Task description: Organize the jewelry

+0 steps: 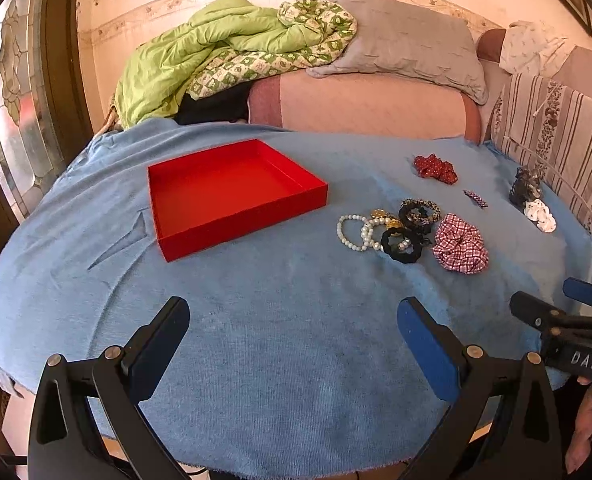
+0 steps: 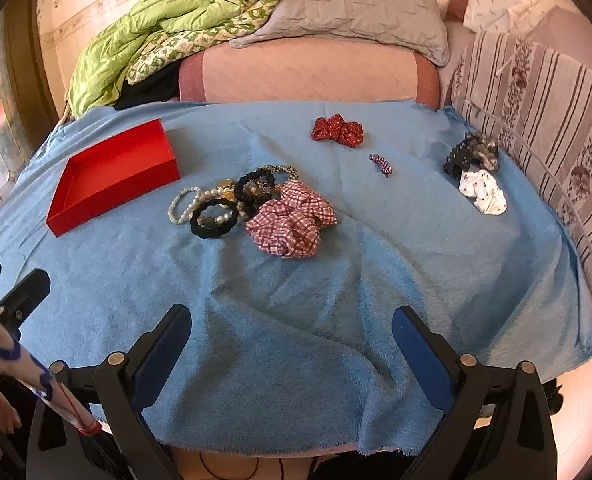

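An empty red tray [image 1: 184, 184] [image 2: 76, 184] lies on the blue cloth [image 1: 296, 320] [image 2: 296, 280]. To its right is a heap: pearl bracelets [image 1: 355, 232] [image 2: 184, 202], a black scrunchie [image 1: 401, 245] [image 2: 214, 218], a leopard scrunchie [image 1: 419, 212] and a red checked scrunchie [image 1: 459, 244] [image 2: 290, 220]. Farther off lie a red dotted scrunchie [image 1: 435, 168] [image 2: 337, 130], a small clip [image 1: 475, 199] [image 2: 380, 164], a dark scrunchie [image 1: 525, 188] [image 2: 471, 154] and a white one [image 1: 540, 216] [image 2: 483, 192]. My left gripper [image 1: 294, 326] and right gripper [image 2: 292, 330] are open, empty, above the near cloth.
Behind the table stands a pink sofa with a green quilt [image 1: 200, 56] and a grey pillow [image 1: 407, 40]. A striped cushion [image 1: 567, 144] lies at the right. A glass door [image 1: 12, 100] is at the left. The cloth's frayed front edge [image 2: 276, 446] hangs over the table.
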